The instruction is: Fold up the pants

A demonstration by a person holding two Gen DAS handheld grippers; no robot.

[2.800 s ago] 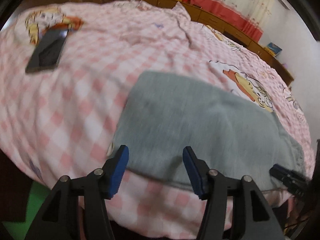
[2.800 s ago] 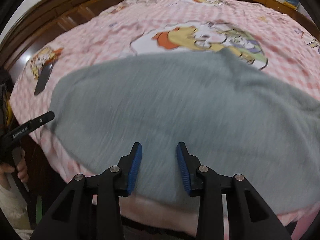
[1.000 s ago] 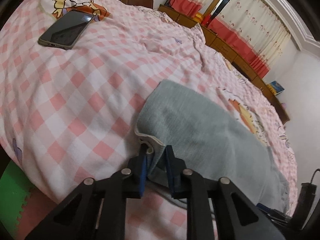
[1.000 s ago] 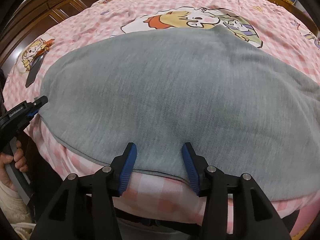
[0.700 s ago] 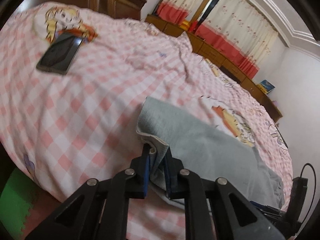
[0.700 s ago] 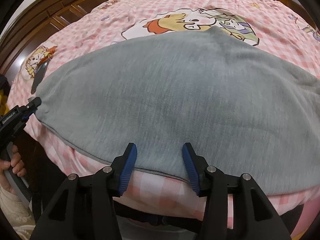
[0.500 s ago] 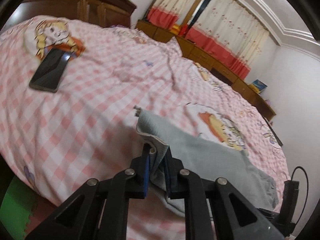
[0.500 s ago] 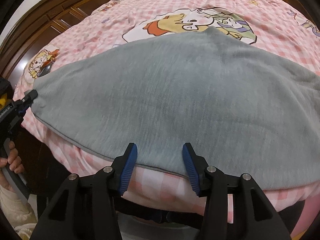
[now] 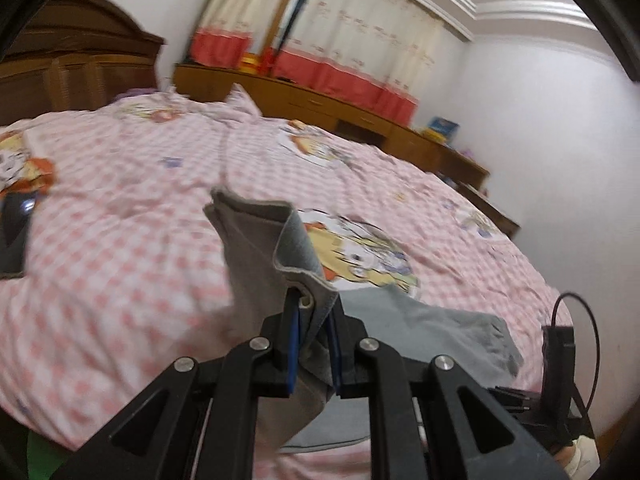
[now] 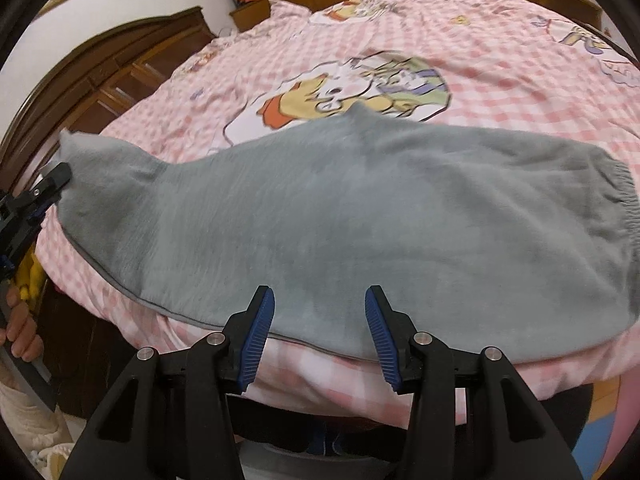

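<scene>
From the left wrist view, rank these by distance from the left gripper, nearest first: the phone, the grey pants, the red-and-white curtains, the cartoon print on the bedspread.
1. Grey pants: clamped in the left gripper.
2. Cartoon print: on the bedspread just beyond, to the right.
3. Phone: at the left edge of the view; too close to the print to rank firmly.
4. Red-and-white curtains: far wall, past the bed.

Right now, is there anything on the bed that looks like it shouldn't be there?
Yes, a dark phone lies on the pink quilt, left of the grey pants. It has nothing to do with folding. Nothing looks spilled or torn.
</scene>
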